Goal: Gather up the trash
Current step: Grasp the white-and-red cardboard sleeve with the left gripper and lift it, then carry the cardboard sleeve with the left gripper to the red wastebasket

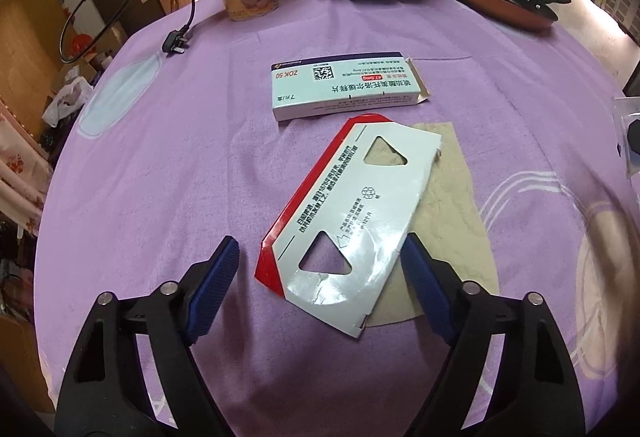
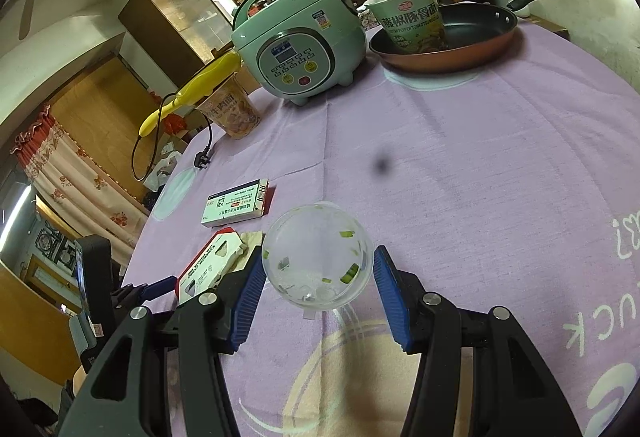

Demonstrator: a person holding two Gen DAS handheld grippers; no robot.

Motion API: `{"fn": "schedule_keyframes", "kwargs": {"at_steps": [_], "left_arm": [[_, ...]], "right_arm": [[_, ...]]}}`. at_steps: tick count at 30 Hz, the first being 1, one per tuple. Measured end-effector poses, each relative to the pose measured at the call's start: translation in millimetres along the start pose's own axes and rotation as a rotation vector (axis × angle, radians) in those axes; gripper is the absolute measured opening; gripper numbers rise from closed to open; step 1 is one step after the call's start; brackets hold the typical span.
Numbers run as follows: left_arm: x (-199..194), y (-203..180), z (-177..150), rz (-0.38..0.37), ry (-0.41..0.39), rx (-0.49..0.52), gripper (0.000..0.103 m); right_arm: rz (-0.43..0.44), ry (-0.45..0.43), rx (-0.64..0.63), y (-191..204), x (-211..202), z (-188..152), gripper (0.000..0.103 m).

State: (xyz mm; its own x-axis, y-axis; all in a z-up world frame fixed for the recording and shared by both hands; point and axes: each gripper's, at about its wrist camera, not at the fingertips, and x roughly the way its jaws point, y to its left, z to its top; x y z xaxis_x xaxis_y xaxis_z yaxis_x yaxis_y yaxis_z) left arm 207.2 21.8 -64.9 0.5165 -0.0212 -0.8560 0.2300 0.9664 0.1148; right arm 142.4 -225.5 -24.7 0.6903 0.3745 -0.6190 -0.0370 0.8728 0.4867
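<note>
The left gripper [image 1: 320, 269], jaws spread, straddles the flattened white-and-red cardboard sleeve with triangular cut-outs [image 1: 352, 213], which lies on the purple tablecloth [image 1: 160, 165] partly over a beige napkin [image 1: 452, 205]. Being so thin and flat, the sleeve could slide or buckle when squeezed, or drag the napkin along. The right gripper [image 2: 318, 295], also spread, flanks a clear round plastic lid flecked with green scraps [image 2: 316, 261], which could slip or flex. Whether either gripper's fingertips touch the cloth is unclear.
</note>
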Motion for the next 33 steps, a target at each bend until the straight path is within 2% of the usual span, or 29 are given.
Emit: {"fn": "schedule_keyframes", "kwargs": {"at_steps": [2, 4, 8, 12, 22, 25, 30, 33], "left_arm": [[-1.2, -2.9, -0.1, -0.016, 0.004, 0.006, 0.066], [-2.2, -5.4, 0.8, -0.007, 0.011, 0.009, 0.064], [-9.3, -10.9, -1.5, 0.003, -0.003, 0.029, 0.063], [-30.5, -13.8, -5.1, -0.005, -0.05, 0.034, 0.063], [-87.2, -25.9, -27.0, -0.064, -0.158, -0.003, 0.063], [-98.1, -31.6, -35.6, -0.101, -0.166, -0.02, 0.063], [-120.8, -46.2, -47.4, -0.118, -0.205, 0.016, 0.063], [-136.2, -55.1, -53.3, -0.158, -0.234, 0.024, 0.063]], "right_arm": [[0.004, -0.005, 0.002, -0.1, -1.1, 0.3, 0.055], [0.005, -0.007, 0.002, 0.1, -1.7, 0.5, 0.055], [0.007, -0.004, 0.003, 0.0, -0.9, 0.0, 0.055], [0.01, -0.003, 0.004, 0.3, -0.8, 0.4, 0.055], [0.006, 0.007, -0.022, 4.4, 4.2, -0.5, 0.055], [-0.014, 0.035, 0.007, -1.0, 8.1, -2.1, 0.055], [-0.029, -0.001, 0.0, -1.6, -27.6, -7.2, 0.055], [-0.063, -0.017, -0.014, -8.6, -56.9, -13.9, 0.055]]}}
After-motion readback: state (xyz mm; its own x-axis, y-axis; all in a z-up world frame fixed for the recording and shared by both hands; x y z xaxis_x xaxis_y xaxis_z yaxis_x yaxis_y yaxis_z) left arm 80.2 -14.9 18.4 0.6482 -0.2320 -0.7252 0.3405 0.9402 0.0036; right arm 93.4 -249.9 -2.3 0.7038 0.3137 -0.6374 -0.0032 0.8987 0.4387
